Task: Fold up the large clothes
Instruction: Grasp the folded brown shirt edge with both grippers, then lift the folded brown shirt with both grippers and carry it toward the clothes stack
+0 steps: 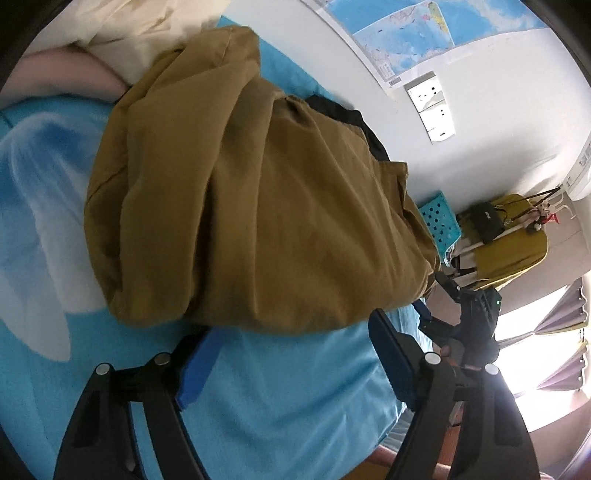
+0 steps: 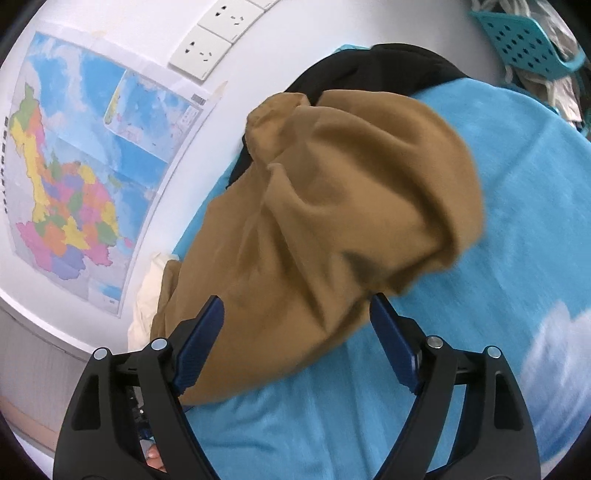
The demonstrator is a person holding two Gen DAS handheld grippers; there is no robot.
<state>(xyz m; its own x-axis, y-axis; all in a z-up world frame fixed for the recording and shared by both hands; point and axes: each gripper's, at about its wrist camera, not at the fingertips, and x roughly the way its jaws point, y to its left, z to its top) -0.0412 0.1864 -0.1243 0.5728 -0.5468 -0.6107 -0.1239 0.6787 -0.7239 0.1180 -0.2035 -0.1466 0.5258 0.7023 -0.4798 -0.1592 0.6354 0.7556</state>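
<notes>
A mustard-brown garment (image 1: 258, 206) lies bunched in a heap on a blue bed sheet (image 1: 295, 387). My left gripper (image 1: 295, 332) is open, its blue pads just short of the garment's near edge, holding nothing. The right gripper also shows in this view (image 1: 469, 325), beyond the heap's right end. In the right wrist view the same garment (image 2: 332, 206) fills the middle, slightly blurred. My right gripper (image 2: 297, 314) is open, its jaws straddling the garment's near edge without closing on it. A black garment (image 2: 369, 70) lies under the brown one at the far side.
A white wall with a map (image 2: 74, 166) and sockets (image 2: 207, 51) runs along the bed. A cream cloth (image 1: 147, 33) and a pink pillow (image 1: 55, 74) lie beyond the heap. A teal perforated basket (image 1: 439, 221), a yellow bag (image 1: 509, 240) and a bright curtained window (image 1: 546, 350) stand past the bed.
</notes>
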